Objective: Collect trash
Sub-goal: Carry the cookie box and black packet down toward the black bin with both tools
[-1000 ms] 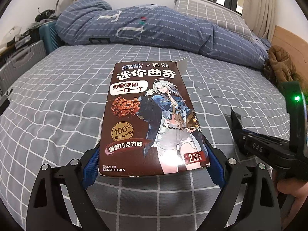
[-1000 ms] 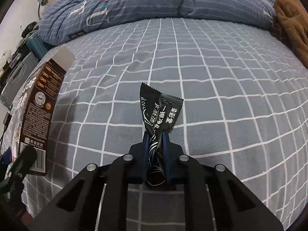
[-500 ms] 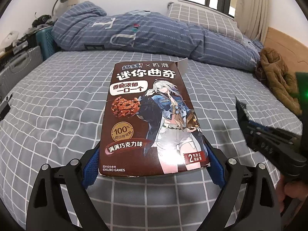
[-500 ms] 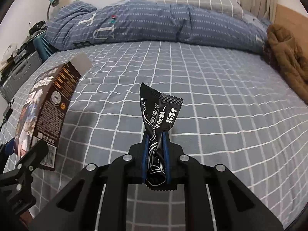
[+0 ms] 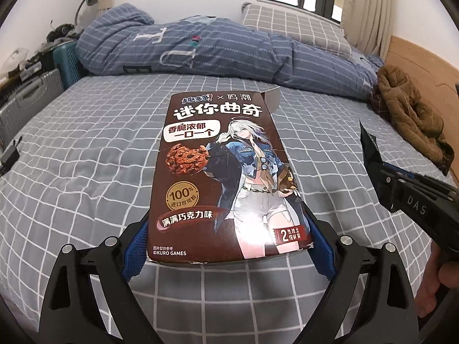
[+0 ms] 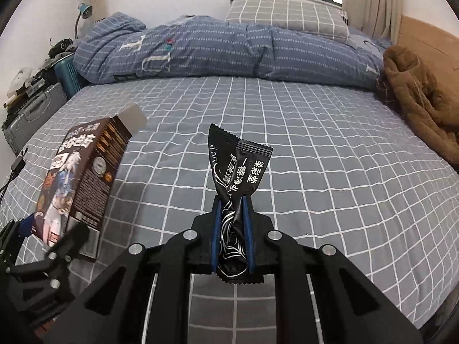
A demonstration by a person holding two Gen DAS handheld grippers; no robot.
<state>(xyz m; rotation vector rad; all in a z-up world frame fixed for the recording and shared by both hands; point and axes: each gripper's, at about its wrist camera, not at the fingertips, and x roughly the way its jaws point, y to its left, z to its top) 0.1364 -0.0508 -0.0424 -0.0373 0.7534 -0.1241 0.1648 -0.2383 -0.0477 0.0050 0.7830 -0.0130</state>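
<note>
My left gripper (image 5: 228,246) is shut on a brown cookie box (image 5: 223,172) with an anime figure printed on it, holding it by its two sides above the bed. The box's far flap is open. The box also shows at the left of the right wrist view (image 6: 83,183). My right gripper (image 6: 231,229) is shut on a black crinkled wrapper (image 6: 236,169) with white print, which stands up between the pads. The right gripper with the wrapper's edge (image 5: 370,146) shows at the right of the left wrist view.
A bed with a grey checked sheet (image 6: 315,172) lies below both grippers. A rolled blue duvet (image 6: 229,51) and a pillow (image 6: 287,14) lie at the far end. A brown coat (image 6: 416,97) lies at the right. Suitcases (image 5: 25,100) stand at the left.
Both grippers have risen and tilted up, so more of the room's far wall and window shows. Each still holds its item.
</note>
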